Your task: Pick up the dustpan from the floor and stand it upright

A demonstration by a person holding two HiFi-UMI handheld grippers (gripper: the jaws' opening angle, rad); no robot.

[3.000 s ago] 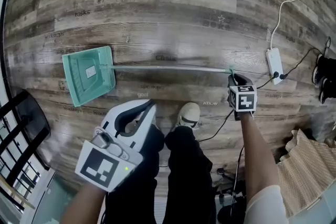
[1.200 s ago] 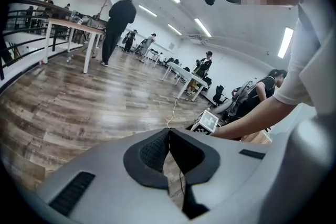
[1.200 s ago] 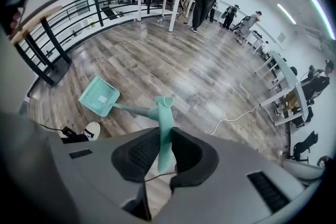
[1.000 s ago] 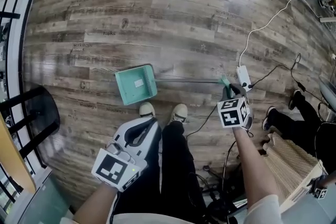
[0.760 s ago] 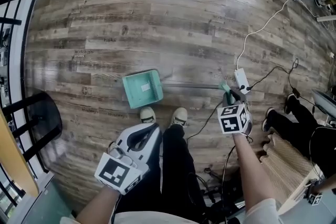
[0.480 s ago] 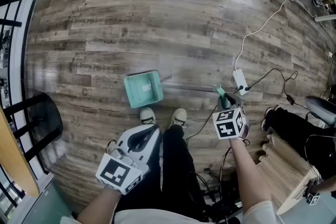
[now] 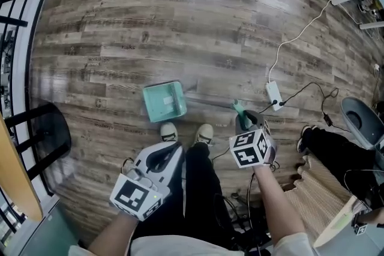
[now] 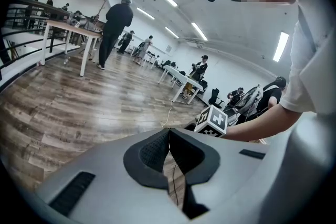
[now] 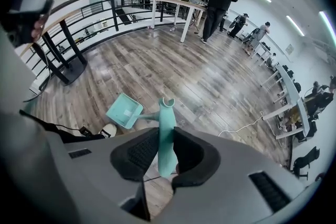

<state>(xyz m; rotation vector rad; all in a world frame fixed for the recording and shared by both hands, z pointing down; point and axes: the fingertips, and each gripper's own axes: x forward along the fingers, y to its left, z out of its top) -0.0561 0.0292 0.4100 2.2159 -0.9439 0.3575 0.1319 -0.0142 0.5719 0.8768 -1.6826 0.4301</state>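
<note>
The dustpan's green pan rests on the wooden floor just beyond the person's shoes, and its thin metal shaft slants up to the right. My right gripper is shut on the green handle grip, pointing steeply down. In the right gripper view the grip stands between the pads of that gripper, with the pan far below. These jaws have just been opening, with the grip still between them. My left gripper hangs shut and empty over the person's left leg; its pads meet at the tip.
A white power strip with its cable lies on the floor right of the handle. Black cables run near the person's shoes. A black railing stands at the left. Another person's leg and a chair are at the right.
My right gripper has risen and shifted left with the handle grip, so the shaft slants more steeply. The pan has stayed by the shoes. The left gripper has barely moved.
</note>
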